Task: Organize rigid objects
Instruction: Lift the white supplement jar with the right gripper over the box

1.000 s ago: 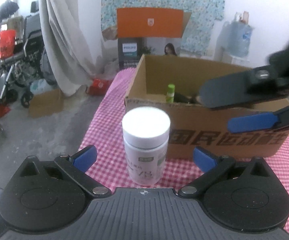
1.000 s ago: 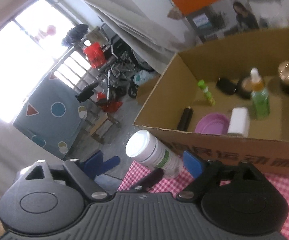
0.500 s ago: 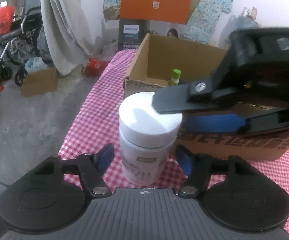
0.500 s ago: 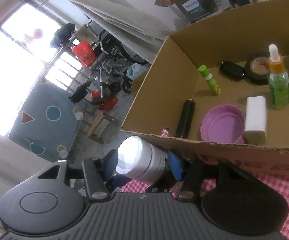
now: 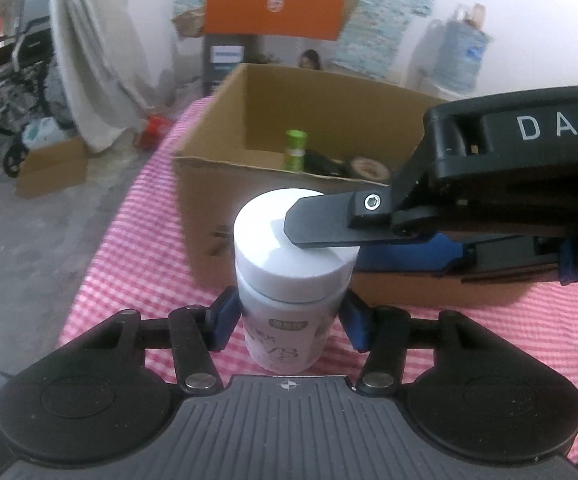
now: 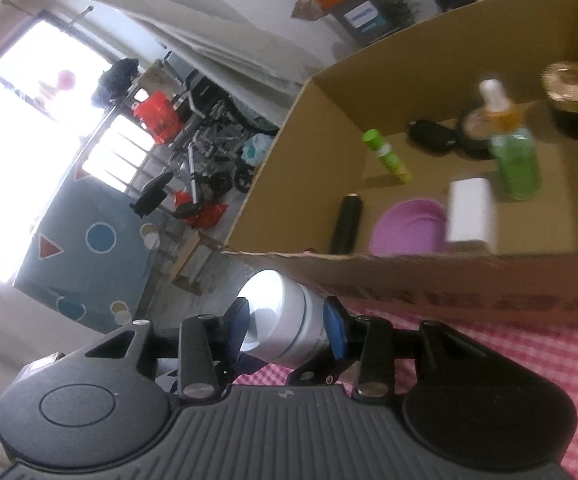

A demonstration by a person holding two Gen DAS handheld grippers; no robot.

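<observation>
- Standing upright on the checked worktop (image 5: 129, 264), the white bottle (image 5: 289, 312) is found just in front of the cardboard box (image 5: 217, 184), its long axis vertical.
- The left tool (image 5: 289, 320) is set level around the bottle's body below the cap; its jaws have just been closing, and the blue pads (image 5: 225, 318) appear pressed on both sides.
- The right tool (image 6: 289, 322) is brought in from the side, rolled over, across the white cap (image 5: 295, 240); its jaws have just been closing too, and the cap is pinched between its pads.
- The coming move is judged to turn on this: body held by the left, cap by the right, both on one vertical axis.
- Inside the box are seen a green tube (image 6: 387, 156), a black cylinder (image 6: 347, 224), a purple lid (image 6: 409, 232), a white block (image 6: 471, 210), a green dropper bottle (image 6: 515, 160) and a dark jar (image 6: 575, 100).
- The box's near wall stands between bottle and interior and would have to be cleared.
</observation>
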